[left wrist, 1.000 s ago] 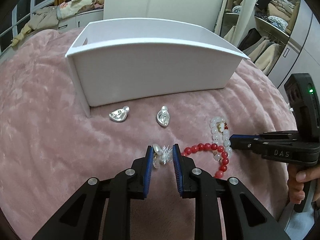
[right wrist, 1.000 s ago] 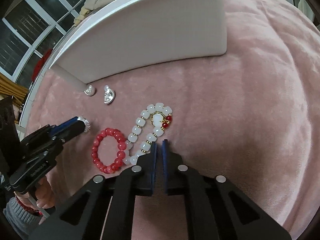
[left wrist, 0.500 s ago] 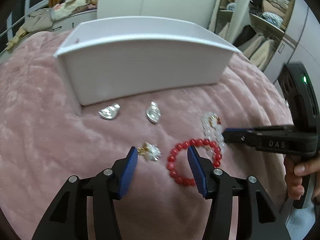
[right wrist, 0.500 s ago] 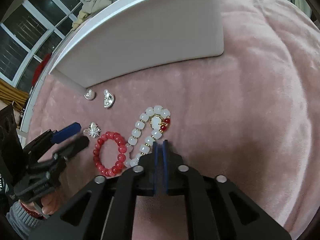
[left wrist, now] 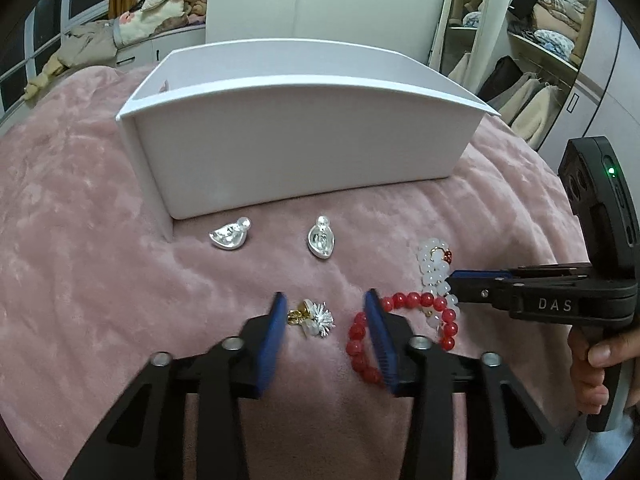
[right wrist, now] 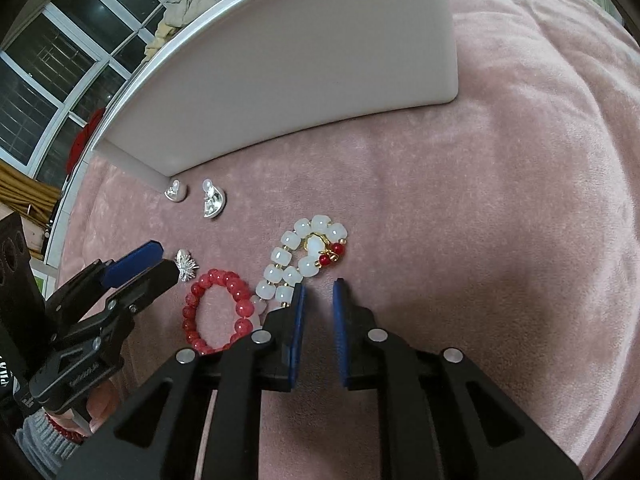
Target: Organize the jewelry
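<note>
A white box [left wrist: 304, 140] stands on a pink blanket [left wrist: 72, 264]. In front of it lie two silver earrings [left wrist: 229, 236] [left wrist: 321, 239], a sparkly silver-gold earring [left wrist: 314, 318], a red bead bracelet [left wrist: 400, 332] and a white bead bracelet [left wrist: 434, 268]. My left gripper [left wrist: 326, 308] is open, its jaws on either side of the sparkly earring. My right gripper [right wrist: 318, 292] is slightly open and empty, right beside the white bracelet [right wrist: 304, 256] and touching nothing.
The box's long front wall [right wrist: 280, 80] faces both grippers. Wardrobe shelves with clothes [left wrist: 540, 40] stand behind right. A heap of clothes [left wrist: 132, 28] lies behind left, beside windows [right wrist: 48, 80].
My left gripper opened and let go of the sparkly earring, which now lies on the blanket. My right gripper went from shut to slightly open beside the white bracelet.
</note>
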{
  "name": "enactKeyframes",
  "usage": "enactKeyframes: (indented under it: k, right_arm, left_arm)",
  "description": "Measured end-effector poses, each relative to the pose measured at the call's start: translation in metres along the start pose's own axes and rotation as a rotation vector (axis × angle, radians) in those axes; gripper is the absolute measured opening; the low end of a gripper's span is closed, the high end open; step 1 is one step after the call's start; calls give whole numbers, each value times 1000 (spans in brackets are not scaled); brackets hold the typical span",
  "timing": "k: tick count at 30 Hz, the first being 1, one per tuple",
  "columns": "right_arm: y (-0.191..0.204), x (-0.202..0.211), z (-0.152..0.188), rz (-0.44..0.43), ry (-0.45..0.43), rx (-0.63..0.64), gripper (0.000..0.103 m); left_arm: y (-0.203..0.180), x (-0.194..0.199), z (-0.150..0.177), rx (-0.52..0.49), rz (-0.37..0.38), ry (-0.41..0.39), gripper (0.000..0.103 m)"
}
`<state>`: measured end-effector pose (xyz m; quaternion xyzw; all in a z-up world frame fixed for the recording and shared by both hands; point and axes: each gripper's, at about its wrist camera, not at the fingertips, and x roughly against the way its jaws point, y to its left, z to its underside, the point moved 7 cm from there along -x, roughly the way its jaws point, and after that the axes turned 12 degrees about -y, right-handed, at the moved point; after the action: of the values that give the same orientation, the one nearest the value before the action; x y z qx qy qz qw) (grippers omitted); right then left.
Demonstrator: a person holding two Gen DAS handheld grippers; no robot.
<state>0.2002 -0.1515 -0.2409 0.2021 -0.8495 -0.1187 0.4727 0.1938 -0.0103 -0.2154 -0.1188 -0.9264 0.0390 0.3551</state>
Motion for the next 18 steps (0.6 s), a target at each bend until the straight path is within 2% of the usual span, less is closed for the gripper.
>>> enactKeyframes:
  k: [1, 4, 6, 15, 18]
  right_arm:
    - [0, 0, 0, 0, -1, 1, 15]
    - [5, -4, -4, 3, -8, 17, 10]
    - [10, -3, -5, -9, -17, 30, 1]
    - [18, 16, -23, -78, -123, 15, 1]
    - [14, 16, -24, -71, -110, -10, 1]
  left_arm:
    - [0, 0, 2, 0, 4, 4, 24]
    - [0, -1, 6, -5, 4, 13, 9]
    - [0, 1, 8, 1, 8, 16, 8]
    - [5, 23, -9, 44, 48, -30, 6]
    - [3, 30, -16, 33, 60, -46, 6]
